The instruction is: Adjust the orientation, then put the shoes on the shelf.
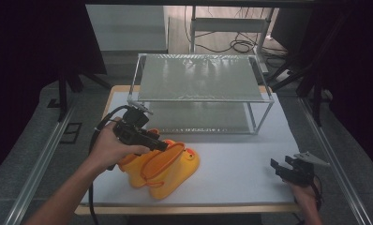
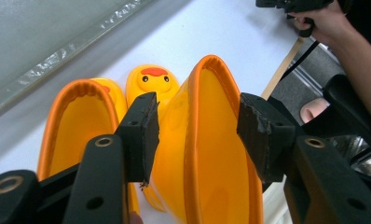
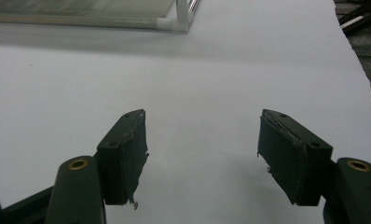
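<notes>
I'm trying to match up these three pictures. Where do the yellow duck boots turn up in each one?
High view: yellow duck boots lie lower centre, under the left tool.
Left gripper view: centre, one boot's cuff between the open jaws.
Right gripper view: not in it.
Shared landmark: the metal rack on the white table.

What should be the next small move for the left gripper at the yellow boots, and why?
Probably close the left gripper. Its open jaws already straddle the orange-rimmed wall of the nearer yellow rubber duck-face boot, one pad outside and one inside the opening, so closing should pinch that wall. The right gripper sits open over bare white tabletop.
</notes>
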A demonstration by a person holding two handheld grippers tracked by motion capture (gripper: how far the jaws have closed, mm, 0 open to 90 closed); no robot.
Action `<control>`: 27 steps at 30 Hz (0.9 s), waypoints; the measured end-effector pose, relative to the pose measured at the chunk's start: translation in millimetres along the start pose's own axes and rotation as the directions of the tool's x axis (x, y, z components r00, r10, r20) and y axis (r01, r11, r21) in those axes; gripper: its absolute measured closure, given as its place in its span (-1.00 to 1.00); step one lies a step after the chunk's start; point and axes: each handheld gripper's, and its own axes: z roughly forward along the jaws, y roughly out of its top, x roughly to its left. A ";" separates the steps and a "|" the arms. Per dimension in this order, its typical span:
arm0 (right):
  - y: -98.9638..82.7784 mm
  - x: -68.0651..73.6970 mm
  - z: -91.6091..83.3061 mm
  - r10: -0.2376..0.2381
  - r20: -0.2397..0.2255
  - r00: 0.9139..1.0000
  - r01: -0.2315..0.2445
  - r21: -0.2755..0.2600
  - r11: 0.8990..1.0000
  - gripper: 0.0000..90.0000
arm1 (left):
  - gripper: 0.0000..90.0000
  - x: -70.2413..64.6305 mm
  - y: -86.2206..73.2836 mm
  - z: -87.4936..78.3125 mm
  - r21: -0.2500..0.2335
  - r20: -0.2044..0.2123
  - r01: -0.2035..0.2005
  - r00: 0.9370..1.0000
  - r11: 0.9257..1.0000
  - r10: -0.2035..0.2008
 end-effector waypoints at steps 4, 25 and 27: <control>0.8 -0.2 -0.1 0.001 0.001 1.000 -0.001 -0.002 1.000 -0.28 | -0.02 1.5 -3.1 -9.1 -0.007 -0.007 0.010 1.000 1.000 -0.010; -0.8 -0.6 1.5 0.004 -0.001 1.000 -0.004 0.006 1.000 -0.28 | -0.26 18.5 -17.1 7.4 0.115 -0.011 0.047 0.999 0.992 -0.046; -1.0 -0.9 1.8 0.006 0.000 1.000 -0.006 0.007 1.000 -0.28 | -0.26 17.7 -17.3 11.9 0.129 -0.009 0.042 0.999 0.991 -0.042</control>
